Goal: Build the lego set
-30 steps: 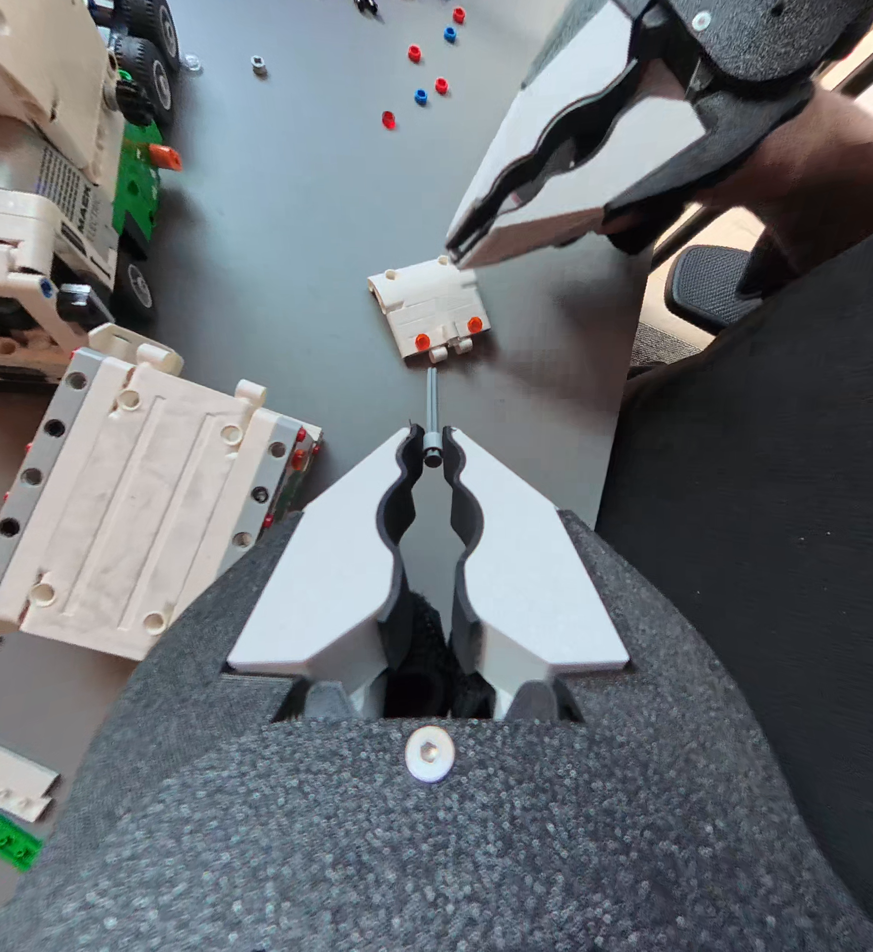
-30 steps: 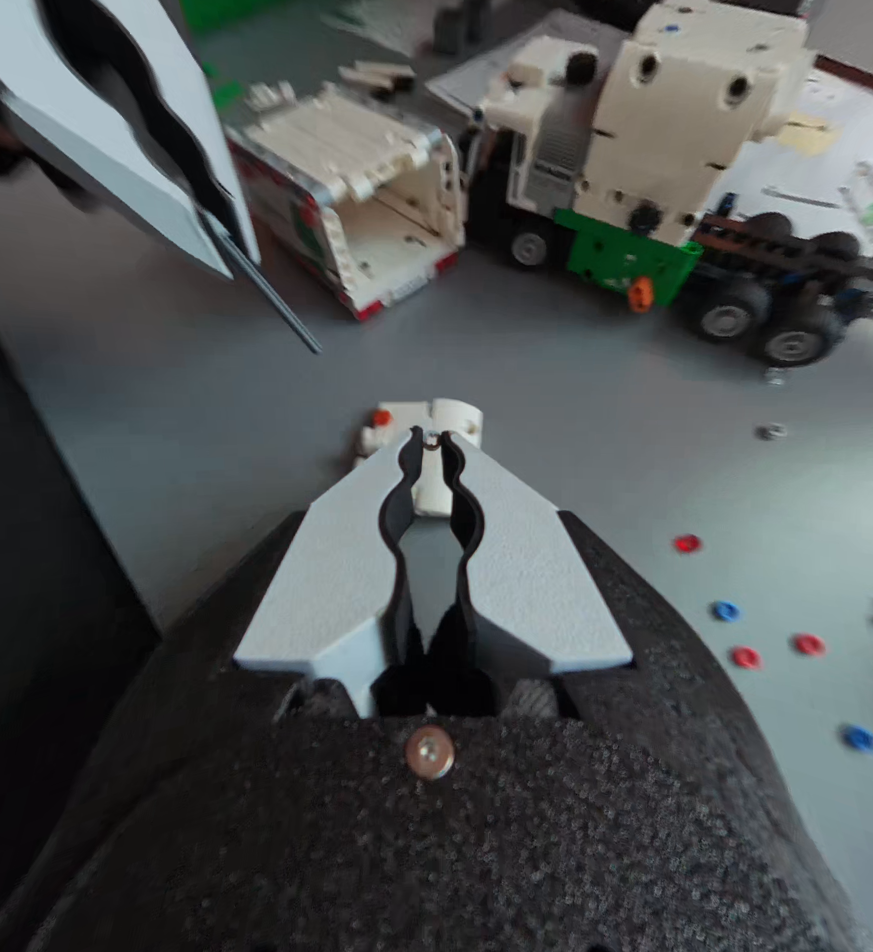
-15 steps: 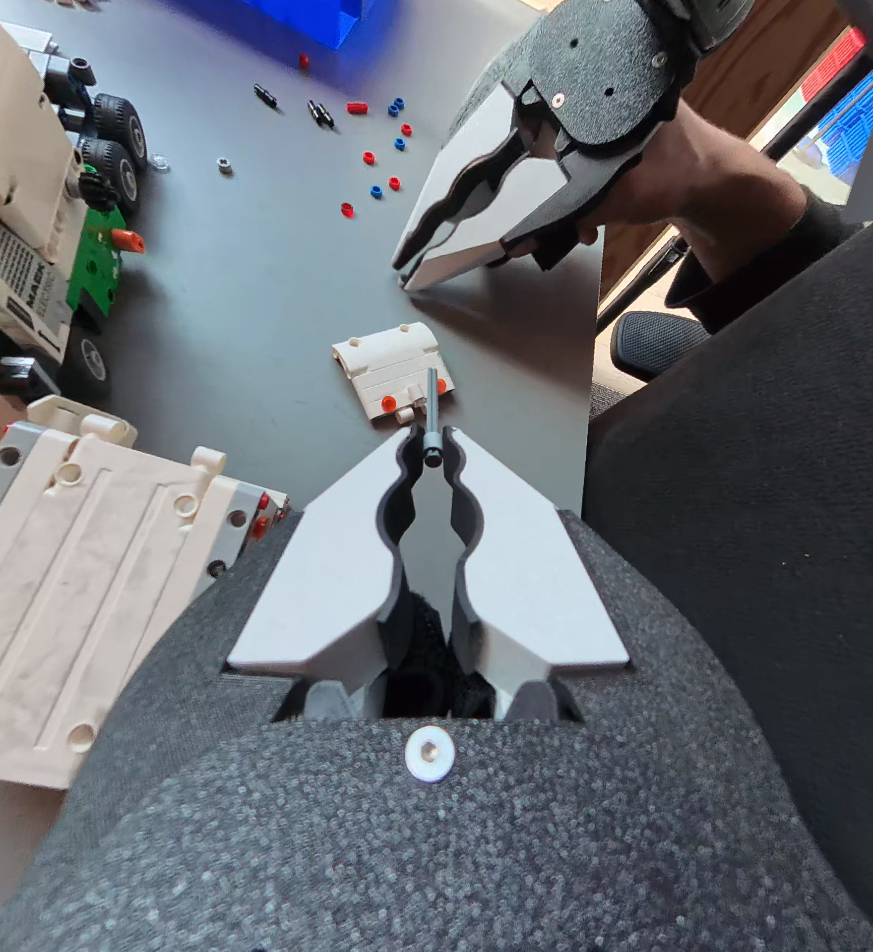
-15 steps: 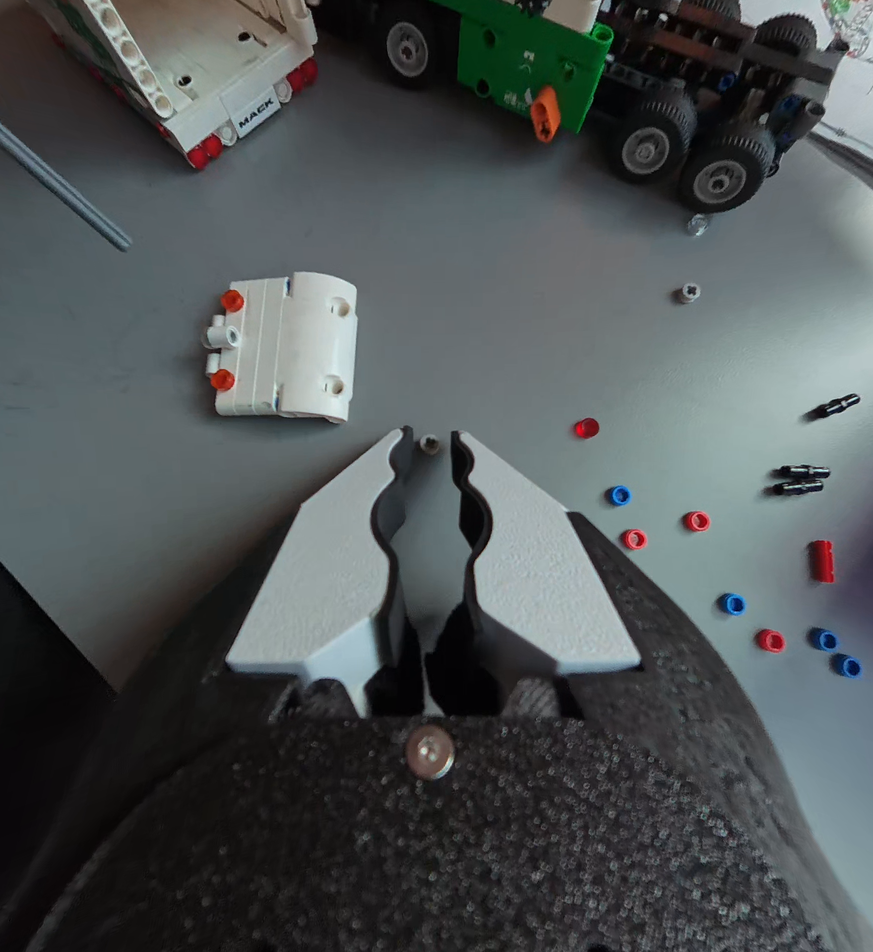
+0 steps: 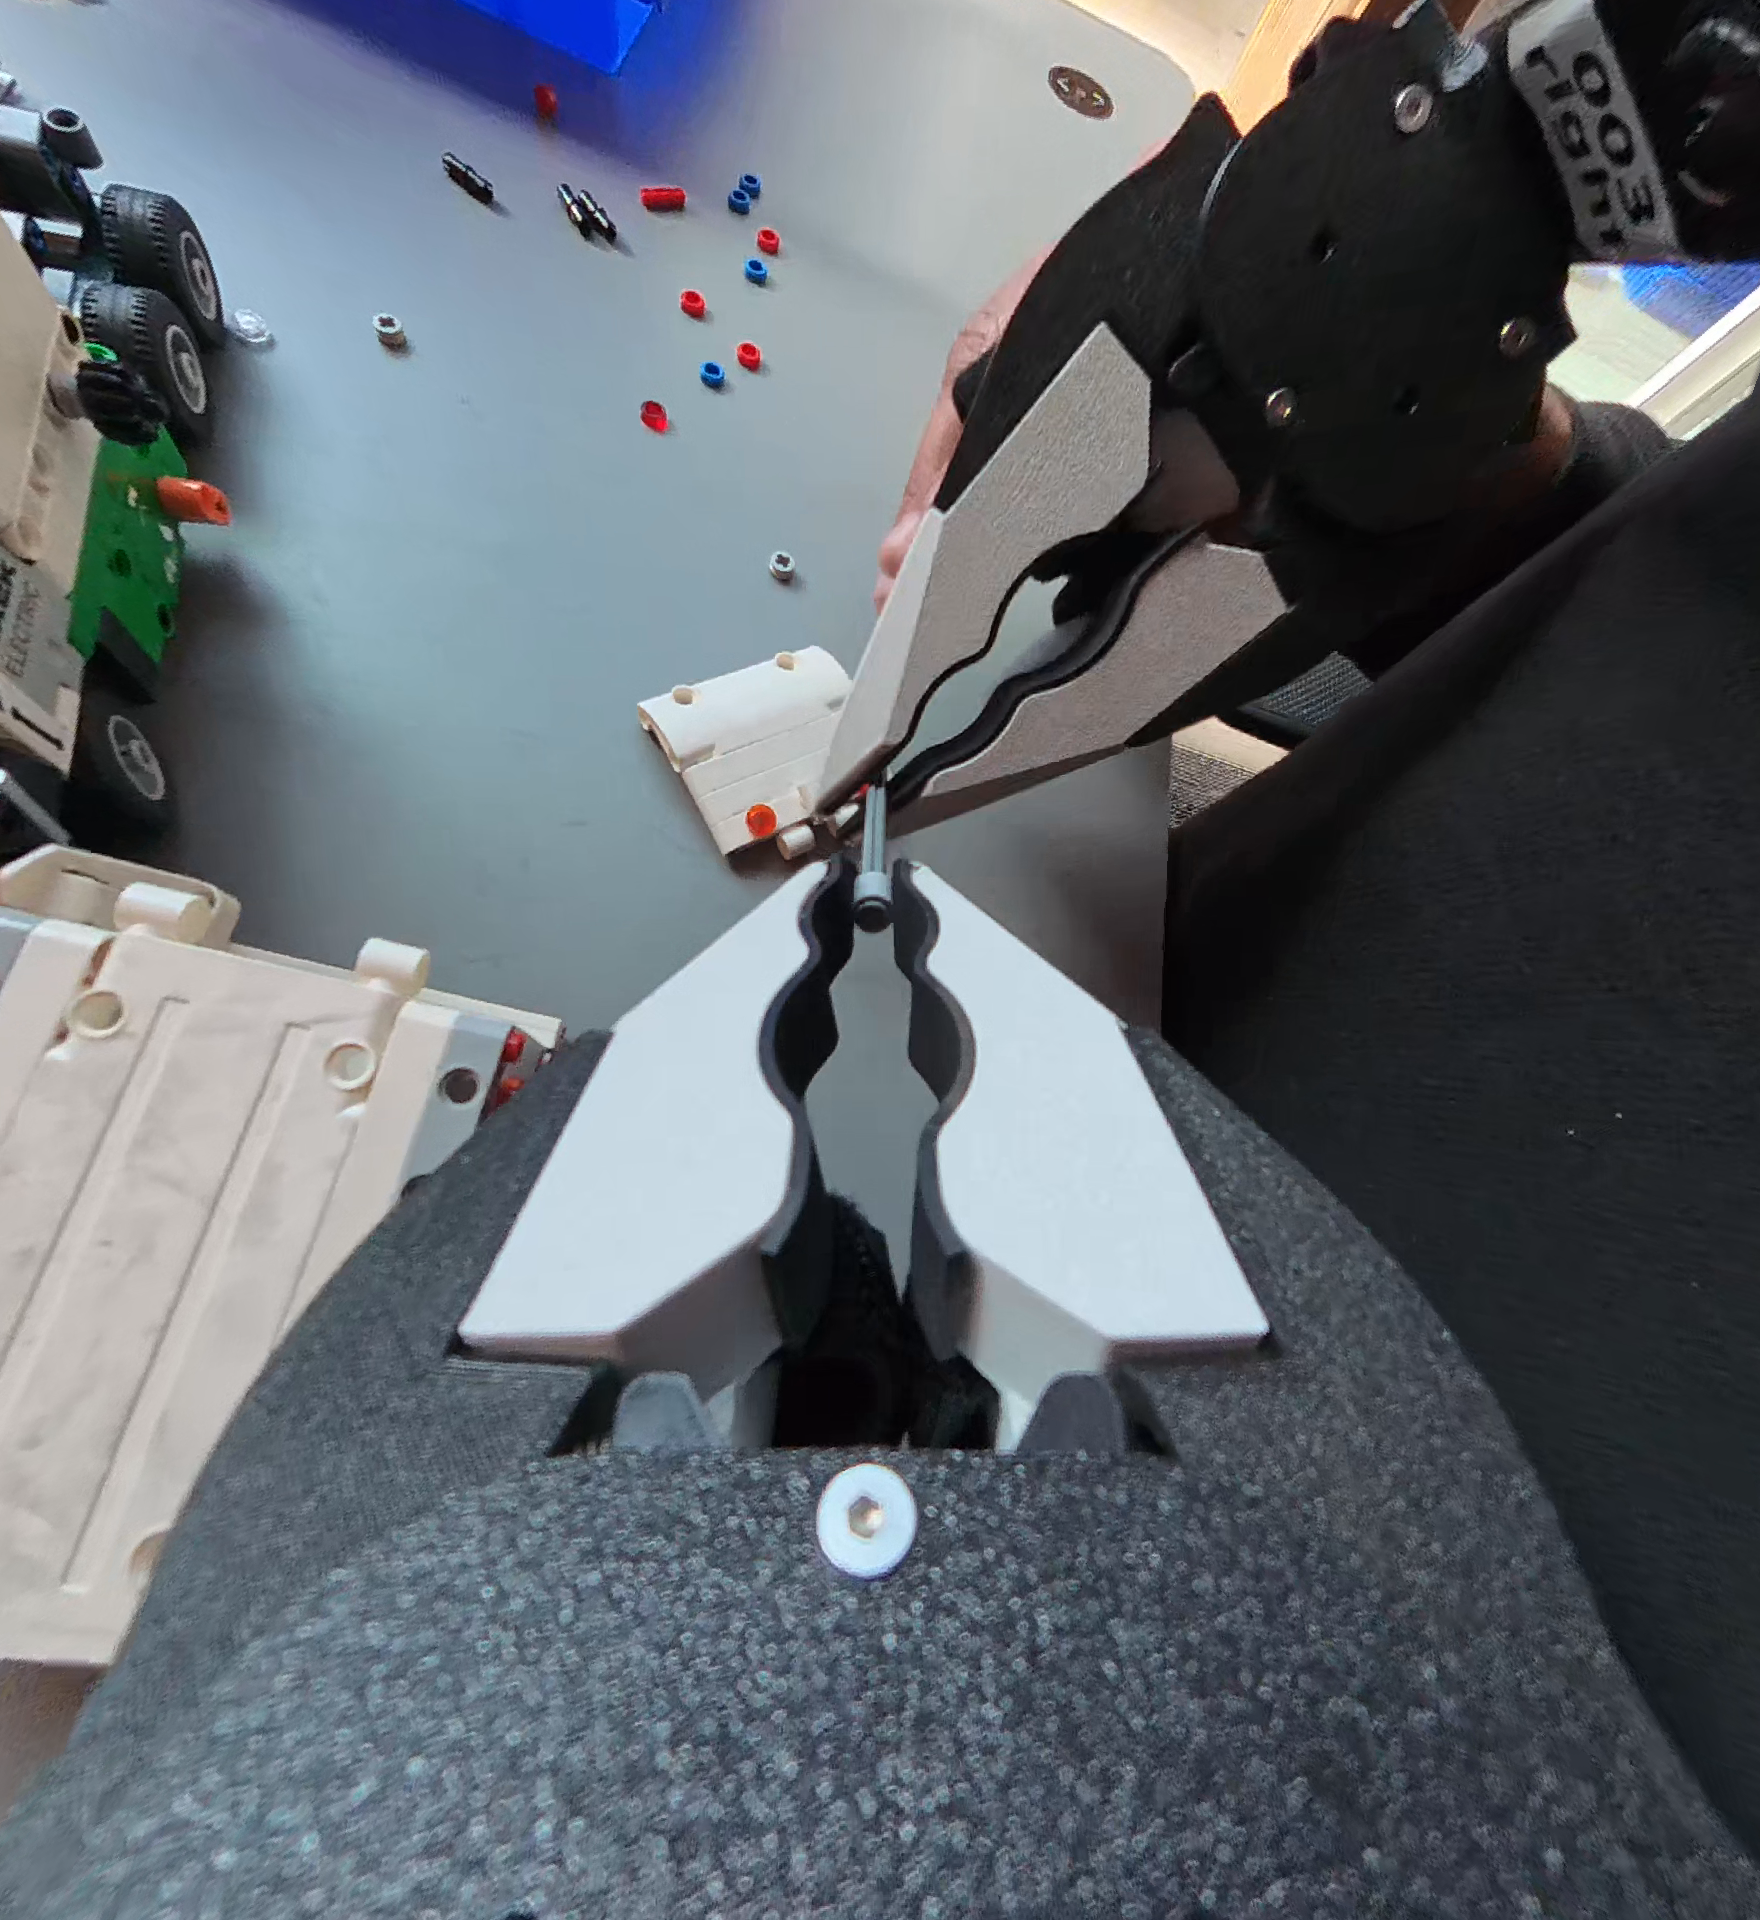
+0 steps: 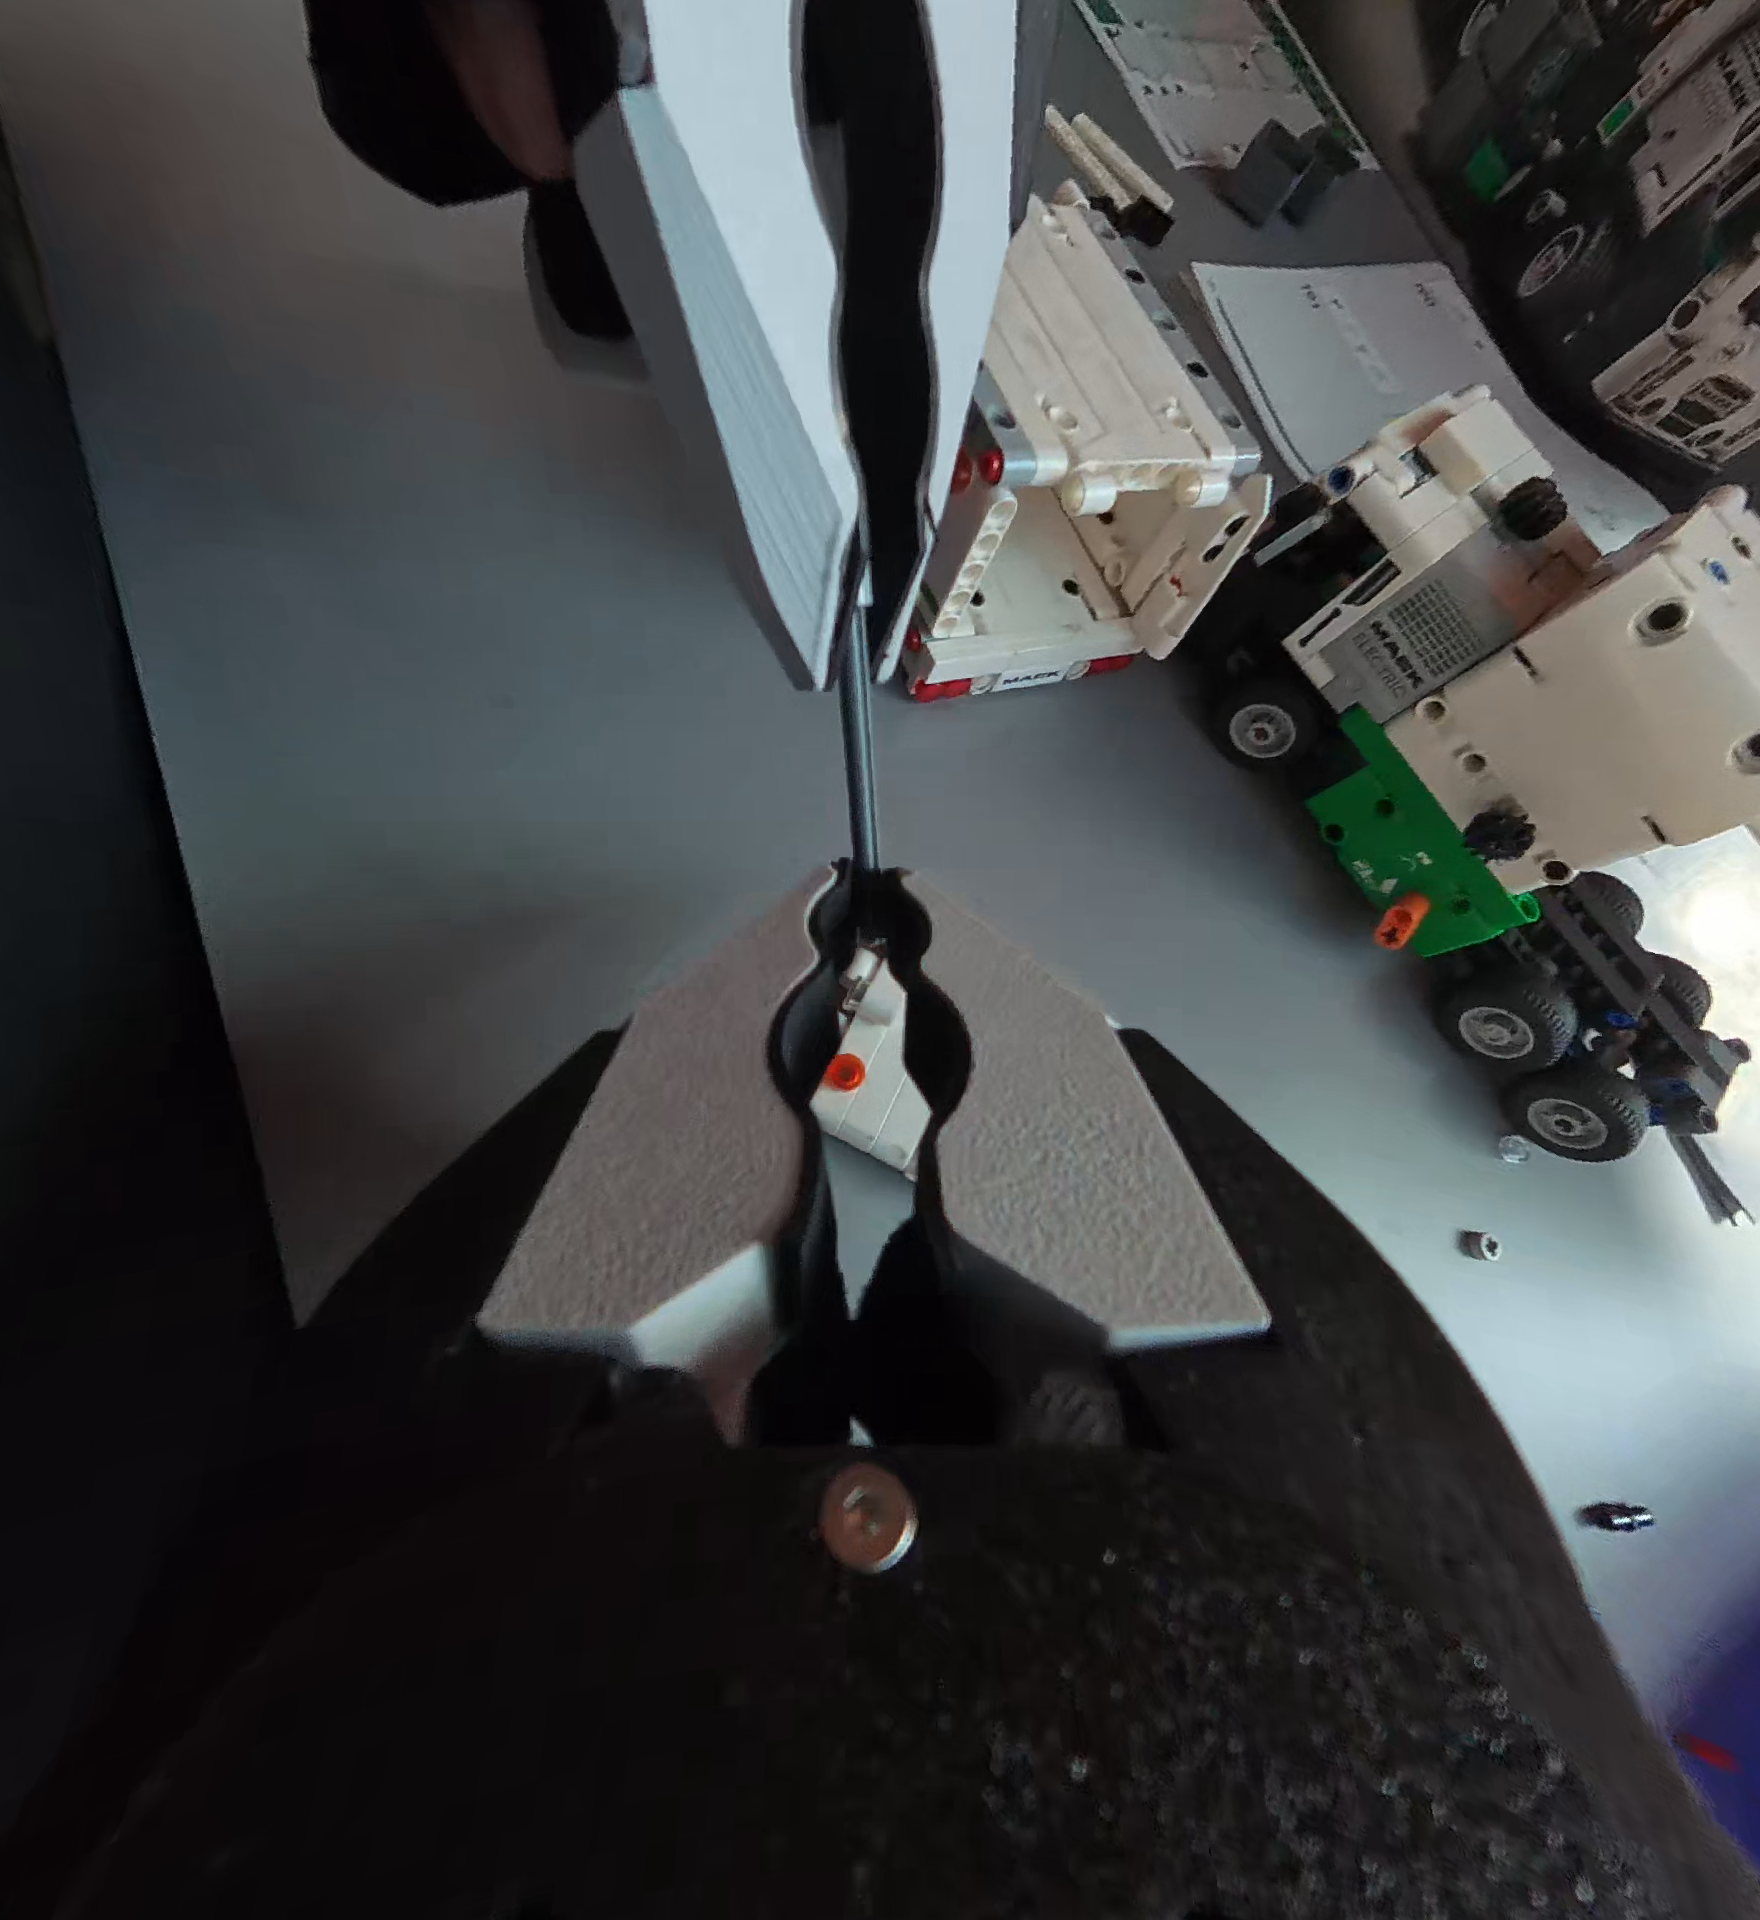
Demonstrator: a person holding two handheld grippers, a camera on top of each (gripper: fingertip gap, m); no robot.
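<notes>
My left gripper (image 5: 871,896) is shut on one end of a thin grey axle (image 5: 874,831) and holds it above the dark table. My right gripper (image 6: 868,883) is shut on the axle's (image 6: 863,758) other end, so the two grippers meet tip to tip. It also shows in the left wrist view (image 5: 860,805), and the left gripper shows in the right wrist view (image 6: 860,623). A small white assembly with orange-red pins (image 5: 741,717) lies on the table just beyond and under the tips. In the right wrist view it (image 6: 871,1091) shows through the jaw gap.
The white and green truck (image 6: 1541,727) stands on the far side, with a white box body (image 5: 159,1195) near my left gripper. Small red and blue pieces (image 5: 720,312), black pins (image 5: 585,213) and a grey bush (image 5: 781,565) are scattered. The table edge (image 5: 1162,935) is close on the right.
My right gripper has swung from over the table to the axle's free end and closed on it. My left gripper has kept hold of the axle and stayed near the white assembly.
</notes>
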